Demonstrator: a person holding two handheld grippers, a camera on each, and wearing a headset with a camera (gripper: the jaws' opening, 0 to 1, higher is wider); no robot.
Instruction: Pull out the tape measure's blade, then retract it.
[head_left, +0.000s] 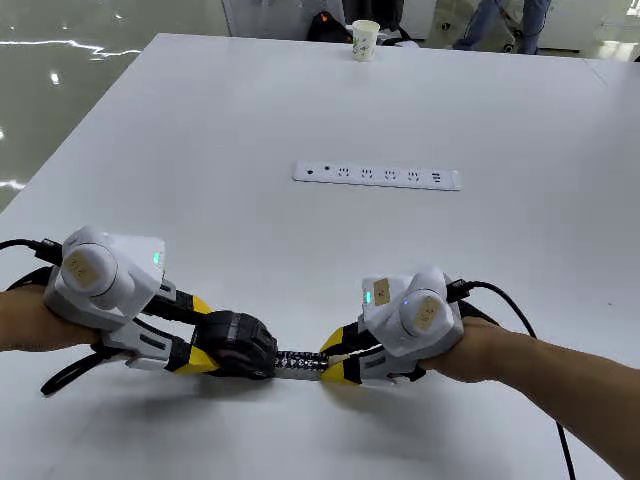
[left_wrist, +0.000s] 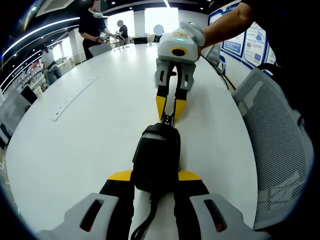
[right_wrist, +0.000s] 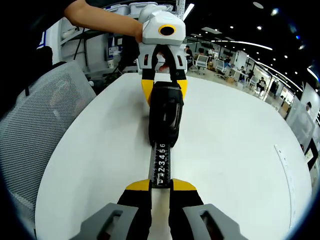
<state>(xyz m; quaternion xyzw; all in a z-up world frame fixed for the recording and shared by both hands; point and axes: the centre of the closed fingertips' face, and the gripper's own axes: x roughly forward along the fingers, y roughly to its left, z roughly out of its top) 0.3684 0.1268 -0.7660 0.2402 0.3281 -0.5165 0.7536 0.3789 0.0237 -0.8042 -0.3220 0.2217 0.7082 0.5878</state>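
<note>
Black tape measure (head_left: 236, 345) held level, blade (right_wrist: 160, 165) out short stretch, numbers 2 to 6 showing

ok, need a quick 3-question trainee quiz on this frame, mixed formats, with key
1. True or false: the left gripper is shut on the tape measure's black case.
2. The right gripper's jaws pinch: A) the blade B) the case C) nothing.
3. Fill in: the highest digit readable on the exposed blade is ___.
Key: 1 true; 2 A; 3 6.
</note>
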